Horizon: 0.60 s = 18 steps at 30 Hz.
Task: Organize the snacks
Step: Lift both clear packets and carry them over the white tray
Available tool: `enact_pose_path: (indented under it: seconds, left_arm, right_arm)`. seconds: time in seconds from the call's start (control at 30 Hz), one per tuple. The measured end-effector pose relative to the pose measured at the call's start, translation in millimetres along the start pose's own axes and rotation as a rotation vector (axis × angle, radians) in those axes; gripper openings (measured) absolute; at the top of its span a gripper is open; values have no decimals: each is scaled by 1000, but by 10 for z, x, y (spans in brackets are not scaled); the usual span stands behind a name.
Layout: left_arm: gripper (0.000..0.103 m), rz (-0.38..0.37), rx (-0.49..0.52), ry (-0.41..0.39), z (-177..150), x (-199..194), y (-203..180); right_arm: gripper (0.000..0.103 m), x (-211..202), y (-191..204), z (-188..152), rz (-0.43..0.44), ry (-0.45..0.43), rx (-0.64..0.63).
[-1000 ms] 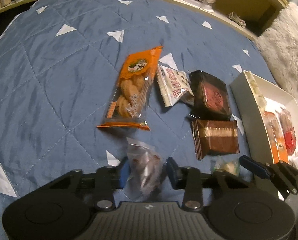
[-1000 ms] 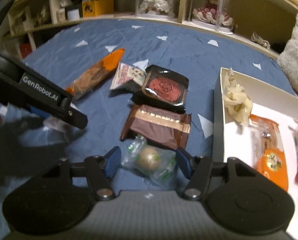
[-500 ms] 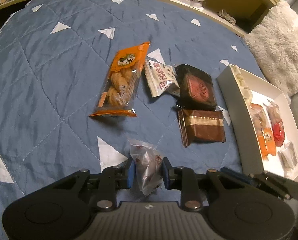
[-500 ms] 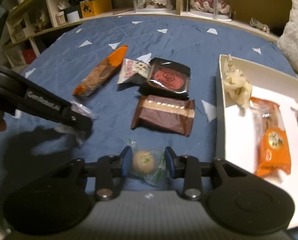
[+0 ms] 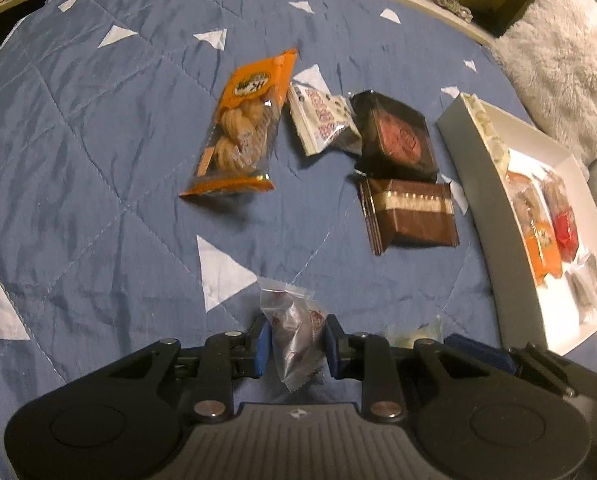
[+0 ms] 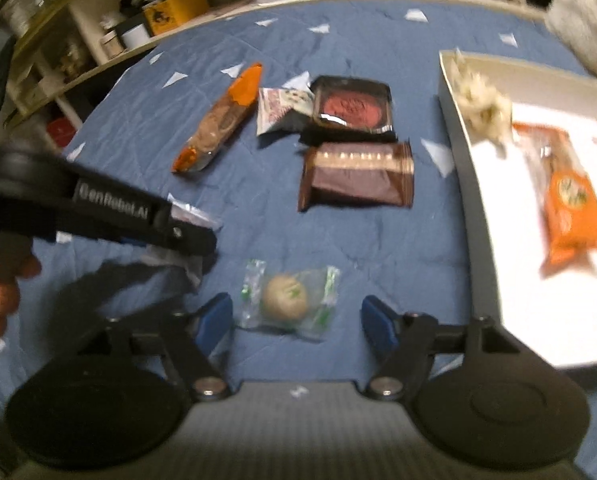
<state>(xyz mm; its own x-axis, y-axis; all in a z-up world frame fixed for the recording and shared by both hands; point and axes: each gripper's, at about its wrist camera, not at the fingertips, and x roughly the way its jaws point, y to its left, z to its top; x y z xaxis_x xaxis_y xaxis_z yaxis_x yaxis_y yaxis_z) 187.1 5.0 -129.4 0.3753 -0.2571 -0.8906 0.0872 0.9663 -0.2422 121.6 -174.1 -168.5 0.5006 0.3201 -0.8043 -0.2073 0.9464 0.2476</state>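
Note:
My left gripper [image 5: 294, 344] is shut on a small clear-wrapped dark snack [image 5: 296, 332], held just above the blue quilt. My right gripper [image 6: 296, 320] is open, its blue pads either side of a clear-and-green wrapped round candy [image 6: 286, 300] that lies on the quilt. An orange twist-bread pack [image 5: 240, 128], a white sachet [image 5: 318, 120], a black pastry pack [image 5: 396, 138] and a brown bar pack [image 5: 412, 216] lie ahead. The white tray [image 5: 470, 148] at the right holds several snacks.
The left gripper and the hand holding it show at the left of the right wrist view [image 6: 98, 216]. Shelves with boxes [image 6: 170, 8] run along the far edge. A fluffy white cushion [image 5: 558, 60] lies beyond the tray.
My left gripper closed on the clear-wrapped snack and lifted it. My right gripper closed around the round candy, then opened again; the candy lies on the quilt.

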Motion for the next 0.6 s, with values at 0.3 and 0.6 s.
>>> enact_pose_path:
  seconds: [0.3,0.6]
  left_arm:
    - [30,20,34,17,-47,27,-35]
    - [29,12,23,-34,-44,-109,-33]
  right_arm:
    - [58,122,7,42,1,12,0]
    - [42,87,60,27,-20,14,-78]
